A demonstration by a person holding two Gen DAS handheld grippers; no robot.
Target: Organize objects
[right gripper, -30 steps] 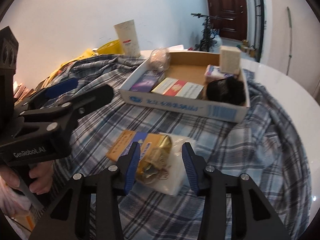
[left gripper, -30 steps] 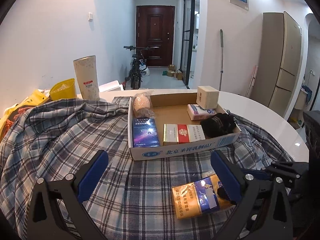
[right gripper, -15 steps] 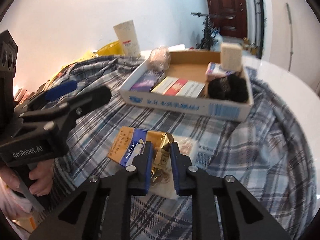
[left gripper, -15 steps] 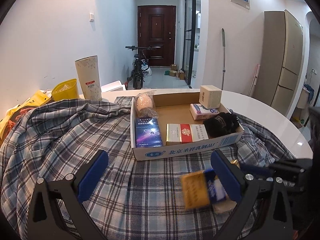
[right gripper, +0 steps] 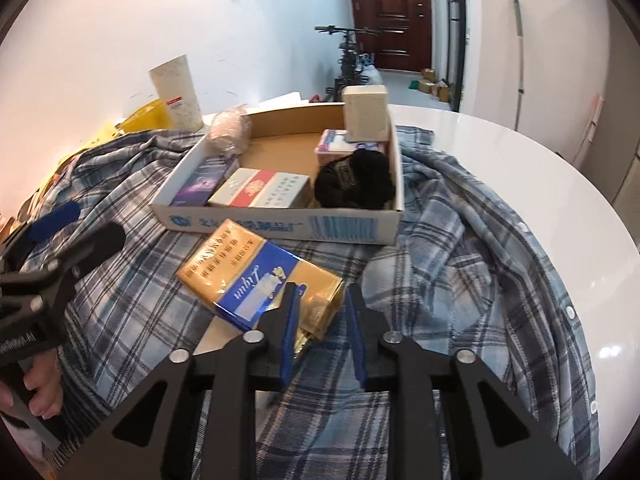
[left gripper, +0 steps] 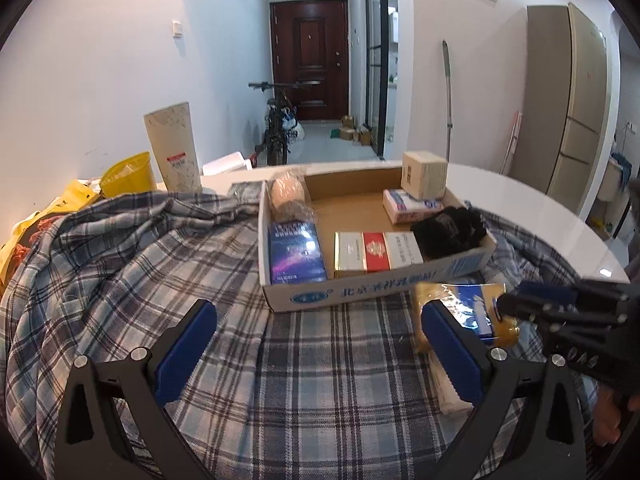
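Black "GenRobot.AI" lettering marks the left gripper [right gripper: 76,224], its fingers spread wide over plaid cloth [right gripper: 460,240]. Rightward, a gold-and-blue "Liqun" carton [right gripper: 256,276] lies before the cardboard box [right gripper: 280,224]; the right gripper [right gripper: 320,320] has just been opening, fingers slightly parted around the carton's corner.

- Plaid shirt [right gripper: 472,240]: blue, grey and white checks.
- Cardboard tray [right gripper: 280,226]: white outside with blue print, brown inside.
- Carton [right gripper: 256,276] just in front of the tray: gold-orange with a blue panel.
- In the tray: red-and-white carton [right gripper: 262,188], purple box [right gripper: 202,182], black bundle [right gripper: 354,180].
- Behind the tray: dark red door [left gripper: 310,56].
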